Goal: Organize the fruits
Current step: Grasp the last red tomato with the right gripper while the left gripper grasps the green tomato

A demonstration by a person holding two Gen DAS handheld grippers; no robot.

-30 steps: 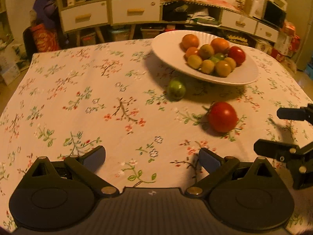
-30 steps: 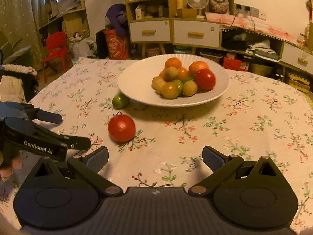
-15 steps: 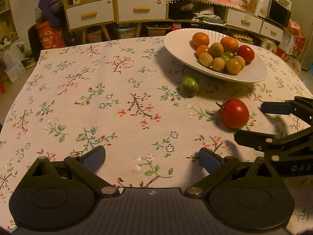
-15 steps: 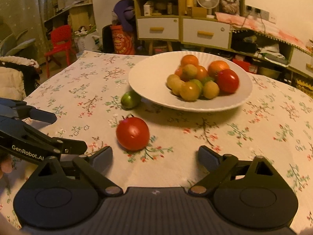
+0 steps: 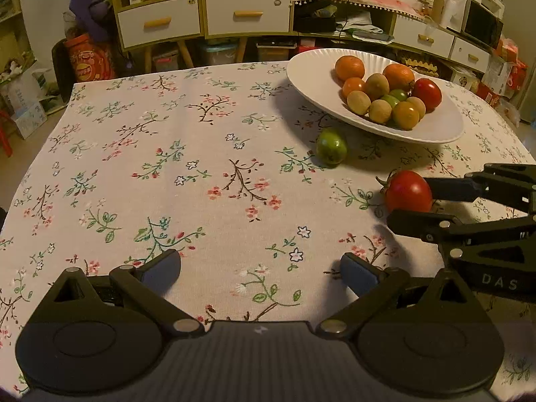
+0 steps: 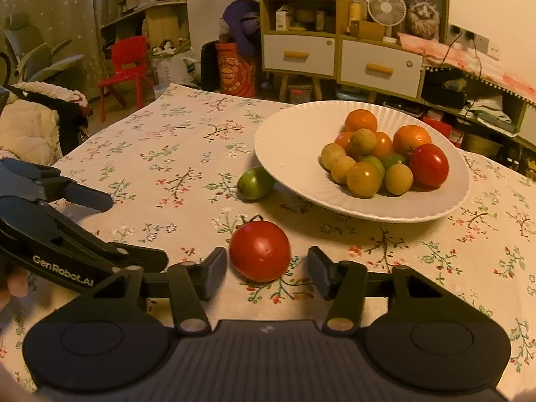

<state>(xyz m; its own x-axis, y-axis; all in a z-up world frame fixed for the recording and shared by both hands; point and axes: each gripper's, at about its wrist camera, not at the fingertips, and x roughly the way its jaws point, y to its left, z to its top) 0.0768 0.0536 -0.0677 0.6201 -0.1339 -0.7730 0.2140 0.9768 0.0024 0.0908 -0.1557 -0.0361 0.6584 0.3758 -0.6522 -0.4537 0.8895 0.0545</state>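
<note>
right gripper jaws were closing with the red tomato between them; small gaps showed on both sides in the right wrist view, so the pads were not pressing yet. tomato sat on the floral tablecloth, stem toward the far side. left gripper jaws were spread wide, nothing between them, only cloth below.

from the left wrist view the right gripper's fingers straddled the tomato from the right edge of frame. from the right wrist view the left gripper's body came in low at the left, near the right gripper's left finger but apart from the tomato.

beyond the tomato, a green fruit lay on the cloth just beside the near-left rim of the white plate. plate held a pile: oranges, brownish round fruits, green ones, and a second red tomato on its right. nothing lay between the tomato and the plate except bare cloth. behind the table: drawer cabinet, red chair, fans on top.
</note>
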